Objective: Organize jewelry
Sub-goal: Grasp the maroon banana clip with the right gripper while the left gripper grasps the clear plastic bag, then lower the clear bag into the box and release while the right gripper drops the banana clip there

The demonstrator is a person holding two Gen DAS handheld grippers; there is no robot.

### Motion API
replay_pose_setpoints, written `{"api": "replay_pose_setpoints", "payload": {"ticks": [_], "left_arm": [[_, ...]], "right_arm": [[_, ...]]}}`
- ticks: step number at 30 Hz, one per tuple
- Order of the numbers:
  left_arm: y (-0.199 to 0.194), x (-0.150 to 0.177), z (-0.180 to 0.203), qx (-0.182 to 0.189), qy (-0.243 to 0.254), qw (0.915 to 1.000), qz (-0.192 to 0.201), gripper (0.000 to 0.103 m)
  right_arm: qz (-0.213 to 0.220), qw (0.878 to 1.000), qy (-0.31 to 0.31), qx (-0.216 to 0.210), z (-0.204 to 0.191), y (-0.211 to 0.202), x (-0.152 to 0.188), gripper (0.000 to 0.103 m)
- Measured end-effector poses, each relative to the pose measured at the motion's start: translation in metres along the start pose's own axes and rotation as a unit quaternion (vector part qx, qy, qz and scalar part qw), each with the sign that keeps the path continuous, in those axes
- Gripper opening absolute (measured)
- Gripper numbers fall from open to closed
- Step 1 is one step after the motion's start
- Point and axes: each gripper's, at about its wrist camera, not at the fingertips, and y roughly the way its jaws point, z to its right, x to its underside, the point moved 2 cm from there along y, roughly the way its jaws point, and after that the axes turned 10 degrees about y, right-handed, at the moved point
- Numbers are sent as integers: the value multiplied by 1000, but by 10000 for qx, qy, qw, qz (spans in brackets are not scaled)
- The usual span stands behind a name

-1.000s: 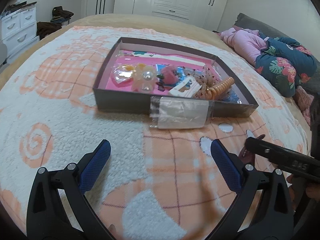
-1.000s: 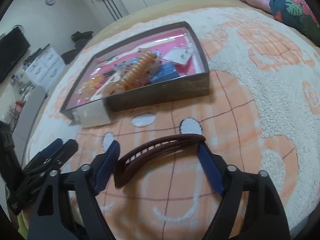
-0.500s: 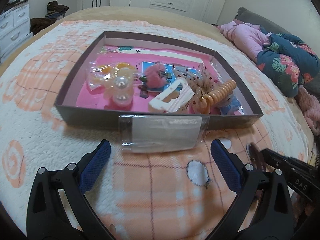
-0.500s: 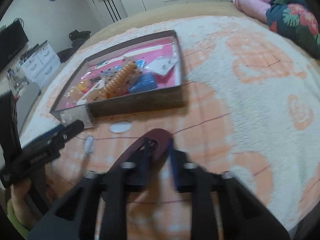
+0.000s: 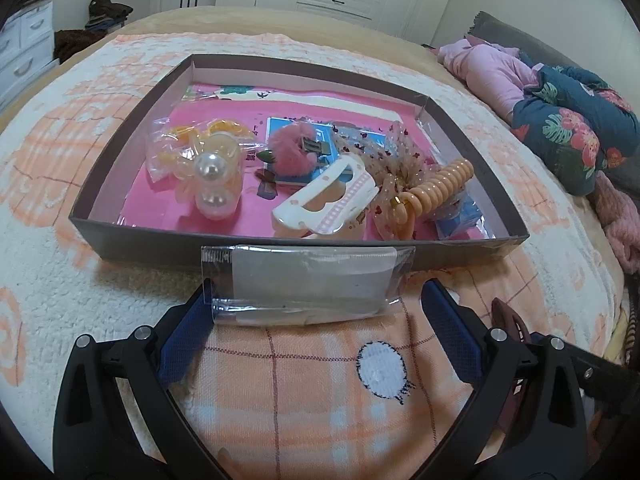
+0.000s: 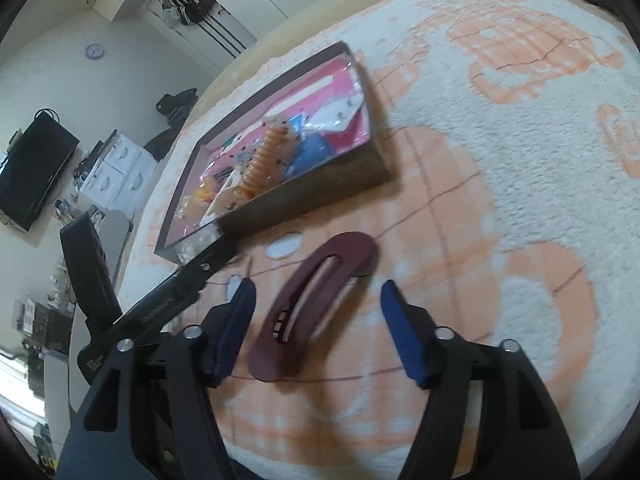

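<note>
Right hand-held gripper (image 6: 316,326): jaws opening, maroon hair clip (image 6: 312,304) lying released between them on the blanket (image 6: 520,184). Left hand-held gripper (image 5: 316,320): spread wide, empty, straddling a clear packet (image 5: 308,284) against the box (image 5: 140,236).

The blanket (image 5: 304,408) in front of the box (image 5: 460,254) is left free, so it can be crossed by a gripper without hindrance. The way to the box's near wall is partly closed by a clear packet (image 5: 308,284), which leans against that wall. The box's front half is crowded (a white clip (image 5: 324,200), a coil tie (image 5: 436,184), a pearl flower (image 5: 212,176)); the far strip is less filled. Right of the box, open blanket is seen. A maroon clip (image 6: 312,308) lies between the opening jaws of the right gripper (image 6: 316,320), untouched by the pads. The left gripper (image 6: 172,300) stands close beside it.
</note>
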Motion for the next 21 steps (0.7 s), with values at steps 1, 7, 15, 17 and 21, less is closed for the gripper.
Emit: {"api": "replay_pose_setpoints", "payload": {"ticks": [1, 7, 15, 17, 21], "left_arm": [[2, 0, 0, -7, 32, 10000, -28, 89], [1, 2, -5, -5, 21, 10000, -38, 76], [-18, 8, -18, 189, -170, 9995, 175, 74], [-24, 9, -20, 203, -200, 9993, 233, 74], [-40, 11, -26, 138, -202, 9989, 405, 74]], "right_arm": [[-19, 10000, 15, 40, -2, 3, -1, 64], [-155, 9993, 212, 262, -1, 17, -11, 60], [-203, 9984, -237, 477, -6, 22, -13, 11], [-156, 9989, -290, 346, -4, 19, -11, 11], [11, 9989, -469, 79, -4, 3, -3, 11]]}}
